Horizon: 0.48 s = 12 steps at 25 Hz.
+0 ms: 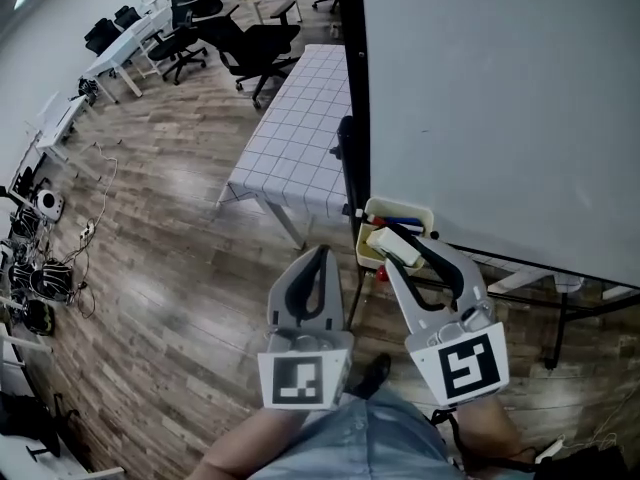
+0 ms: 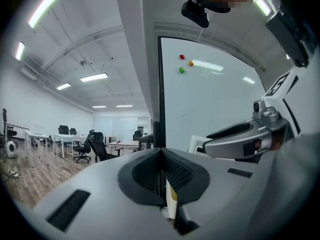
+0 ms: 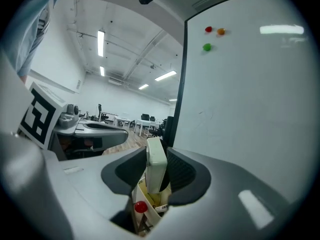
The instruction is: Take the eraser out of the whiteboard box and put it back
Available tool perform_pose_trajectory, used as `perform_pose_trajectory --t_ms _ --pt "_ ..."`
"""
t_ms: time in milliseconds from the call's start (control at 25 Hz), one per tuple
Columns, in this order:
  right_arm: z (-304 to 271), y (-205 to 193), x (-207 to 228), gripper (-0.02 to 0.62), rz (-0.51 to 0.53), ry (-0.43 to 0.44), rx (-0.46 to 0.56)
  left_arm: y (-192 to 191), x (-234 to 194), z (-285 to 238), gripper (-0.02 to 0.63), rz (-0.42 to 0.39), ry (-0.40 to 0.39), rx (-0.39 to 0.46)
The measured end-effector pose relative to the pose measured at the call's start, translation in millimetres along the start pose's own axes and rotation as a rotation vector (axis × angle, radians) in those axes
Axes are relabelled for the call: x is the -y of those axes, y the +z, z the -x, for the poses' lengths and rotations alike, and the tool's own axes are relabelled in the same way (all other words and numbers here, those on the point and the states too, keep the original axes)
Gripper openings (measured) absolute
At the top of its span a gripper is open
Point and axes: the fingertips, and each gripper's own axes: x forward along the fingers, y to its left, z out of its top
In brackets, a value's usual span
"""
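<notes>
White eraser [image 3: 156, 161] sits pinched in the right gripper [image 1: 402, 252], with the box [image 1: 398, 209] just under its jaws. Best to squeeze firmly and lift straight up, clear of the box. Beside it, the left gripper [image 1: 322, 256] is closed, empty.

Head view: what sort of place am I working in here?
Most likely an open-plan office or lab: a large whiteboard, white desks with black office chairs, and cables trailing over a wood floor.
</notes>
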Motion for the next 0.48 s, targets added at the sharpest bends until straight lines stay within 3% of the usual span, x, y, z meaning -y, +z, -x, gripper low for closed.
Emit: perform_pose_trajectory --t_ms 240,480 --pt "14 17 -1 0.121 -0.015 -0.066 0.029 2 0 8 0.005 0.011 -0.050 0.025" --pt "28 26 -32 0.121 -0.004 -0.130 0.004 11 -4 22 0.005 0.030 -0.141 0.037"
